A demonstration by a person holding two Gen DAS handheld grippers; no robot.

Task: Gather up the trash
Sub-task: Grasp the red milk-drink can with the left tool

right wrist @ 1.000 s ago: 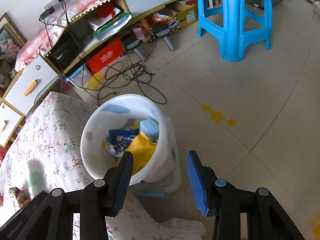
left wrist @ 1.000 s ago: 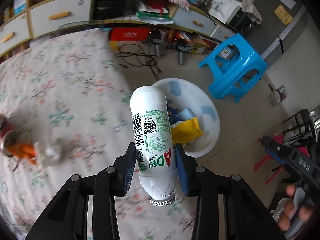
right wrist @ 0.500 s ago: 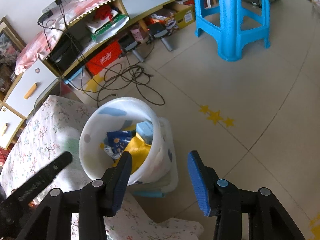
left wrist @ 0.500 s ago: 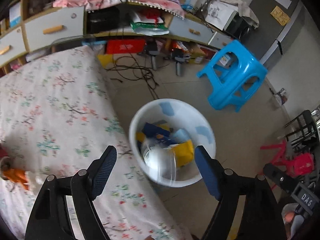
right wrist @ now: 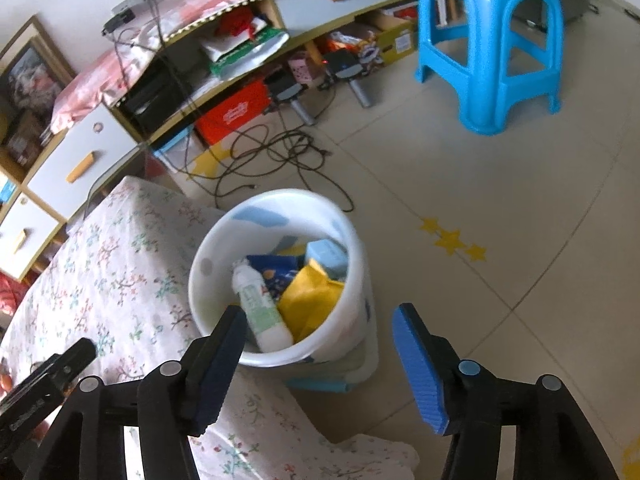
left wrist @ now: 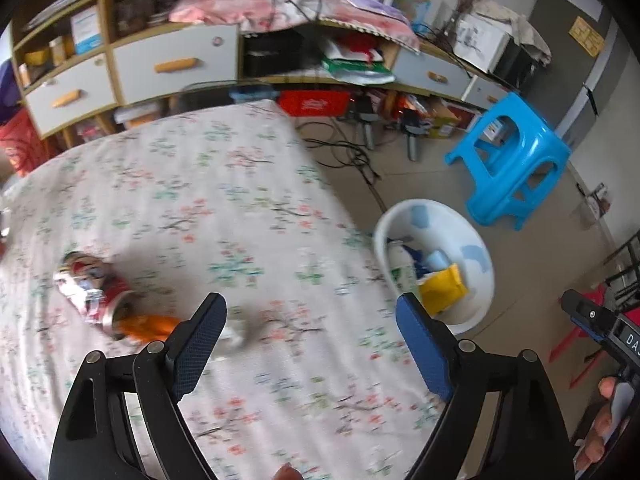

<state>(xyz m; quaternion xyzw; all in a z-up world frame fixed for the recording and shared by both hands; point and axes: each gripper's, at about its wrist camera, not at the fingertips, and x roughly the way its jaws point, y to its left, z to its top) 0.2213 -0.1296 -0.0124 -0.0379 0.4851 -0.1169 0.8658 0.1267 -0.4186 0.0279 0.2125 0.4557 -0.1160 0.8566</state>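
- Left gripper (left wrist: pixel 310 332) jaws opening, empty; white plastic bottle (right wrist: pixel 262 312) released, now lying in white bin (right wrist: pixel 224 240).
- Right gripper (right wrist: pixel 318 344) opening, empty.
- Crushed red can (left wrist: pixel 94 294) remaining, left of left gripper.

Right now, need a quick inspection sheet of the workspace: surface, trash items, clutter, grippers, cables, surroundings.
Surface: floral tablecloth covers the table; its edge meets the bin.
Job's things: white bin on the floor holds a white bottle, a yellow packet and blue wrappers. On the cloth lie a crushed can, an orange wrapper and a blurred clear scrap.
Clutter: nothing else seen on the cloth.
Grippers: left gripper jaws opening, nothing between the fingers; right gripper jaws opening, nothing between them, above the bin.
Cables: black cables tangled on the floor behind the bin.
Surroundings: blue stool, a crowded low cabinet, tiled floor.
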